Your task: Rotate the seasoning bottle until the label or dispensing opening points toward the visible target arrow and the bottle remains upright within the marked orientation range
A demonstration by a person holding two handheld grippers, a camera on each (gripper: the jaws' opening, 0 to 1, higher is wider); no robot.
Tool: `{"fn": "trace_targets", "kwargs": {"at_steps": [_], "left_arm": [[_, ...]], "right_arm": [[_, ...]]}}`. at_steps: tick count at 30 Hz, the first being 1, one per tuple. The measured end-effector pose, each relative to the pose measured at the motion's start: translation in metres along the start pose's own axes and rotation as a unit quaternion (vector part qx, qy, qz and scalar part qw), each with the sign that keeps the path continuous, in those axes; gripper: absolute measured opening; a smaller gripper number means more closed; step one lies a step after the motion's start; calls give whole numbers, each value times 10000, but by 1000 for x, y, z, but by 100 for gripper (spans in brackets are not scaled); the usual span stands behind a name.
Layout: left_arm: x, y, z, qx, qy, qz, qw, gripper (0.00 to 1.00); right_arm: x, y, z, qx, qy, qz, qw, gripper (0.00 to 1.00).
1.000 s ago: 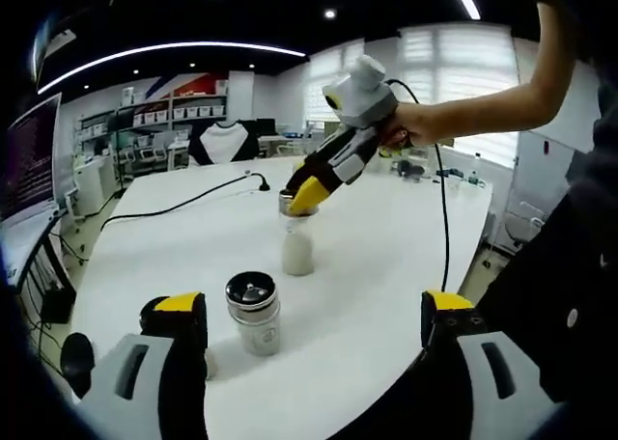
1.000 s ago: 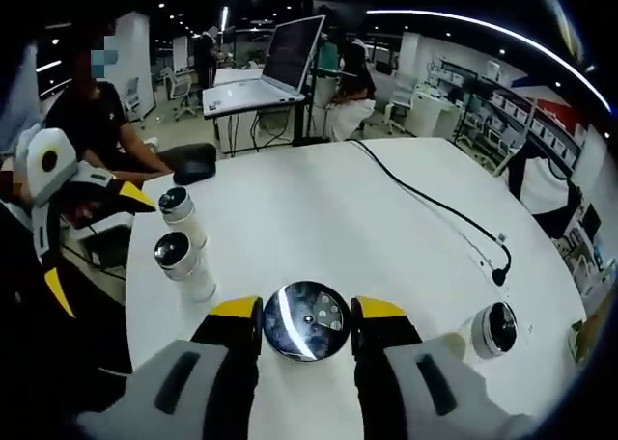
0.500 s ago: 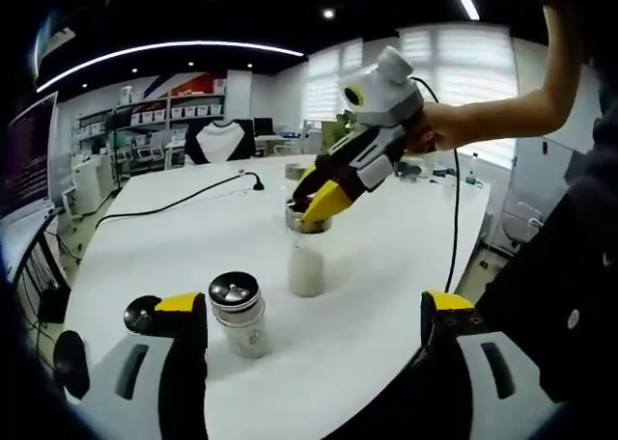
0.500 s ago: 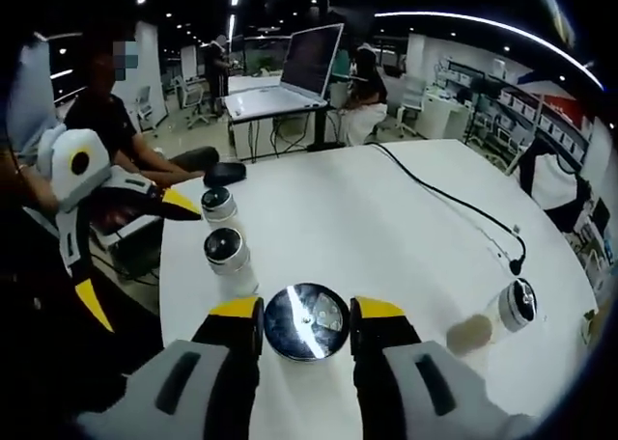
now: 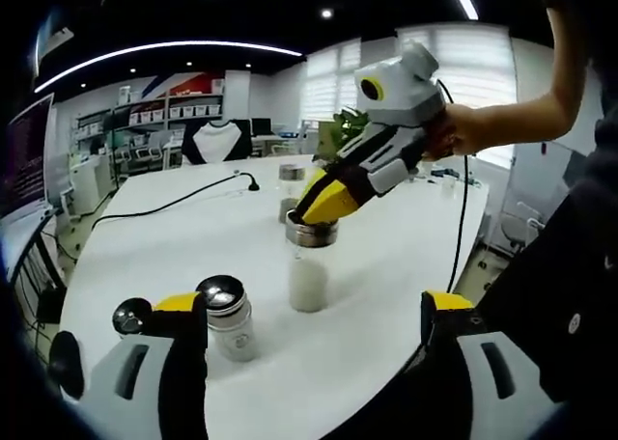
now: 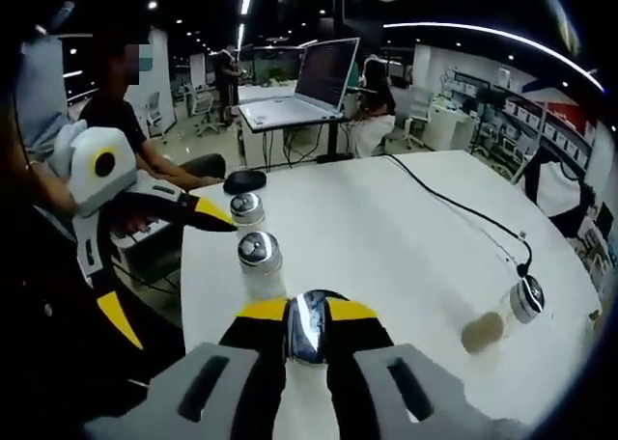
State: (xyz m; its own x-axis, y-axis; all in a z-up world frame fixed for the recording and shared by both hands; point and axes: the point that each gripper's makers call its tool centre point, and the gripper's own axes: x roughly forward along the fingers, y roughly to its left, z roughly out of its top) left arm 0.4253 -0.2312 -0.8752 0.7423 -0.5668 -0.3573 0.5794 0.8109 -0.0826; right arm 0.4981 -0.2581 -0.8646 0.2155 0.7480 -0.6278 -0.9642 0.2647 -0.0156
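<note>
Right tool (image 5: 314, 211) is clamped on the steel cap of the clear seasoning bottle with white powder (image 5: 309, 266); yellow tips pinch the cap on both sides. In the right gripper view the cap (image 6: 309, 326) sits tight between that tool's (image 6: 309, 315) tips. Bottle is upright near the middle of the white desk (image 5: 193, 237); from these views I can't tell if its base touches the desk.

Left tool (image 5: 314, 310) is wide apart, holding nothing, low at the desk's near edge. In the right gripper view the left tool (image 6: 154, 257) sits left of the bottle.

Just beside the left tool's left tip: short glass shaker with a shiny steel lid (image 5: 225, 316), upright. A small steel-capped jar (image 5: 128, 316) is further left, partly hidden.

Beyond the clamped bottle: another steel-capped jar (image 5: 291, 178), upright. Black cable (image 5: 174, 206) runs across the desk's far part.

Right gripper view: two steel-lidded shakers (image 6: 257, 257) standing just beyond the clamped cap; one bottle lying on its side (image 6: 502, 315) well to the right.
</note>
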Motion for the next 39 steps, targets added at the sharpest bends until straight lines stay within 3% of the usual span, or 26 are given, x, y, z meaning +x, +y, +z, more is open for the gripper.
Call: {"fn": "trace_targets", "kwargs": {"at_steps": [6, 13, 30, 39], "left_arm": [[2, -1, -4, -14, 71, -27, 10000, 97], [3, -3, -4, 26, 74, -58, 10000, 97], [-2, 0, -4, -59, 75, 114, 9999, 97], [-3, -2, -2, -87, 62, 132, 9999, 97]], "right_arm": [[-7, -14, -7, 105, 117, -311, 9994, 34], [-8, -9, -9, 193, 119, -246, 9994, 34], [11, 1, -5, -563, 395, -65, 9976, 36], [14, 11, -2, -703, 418, 149, 9965, 36]]}}
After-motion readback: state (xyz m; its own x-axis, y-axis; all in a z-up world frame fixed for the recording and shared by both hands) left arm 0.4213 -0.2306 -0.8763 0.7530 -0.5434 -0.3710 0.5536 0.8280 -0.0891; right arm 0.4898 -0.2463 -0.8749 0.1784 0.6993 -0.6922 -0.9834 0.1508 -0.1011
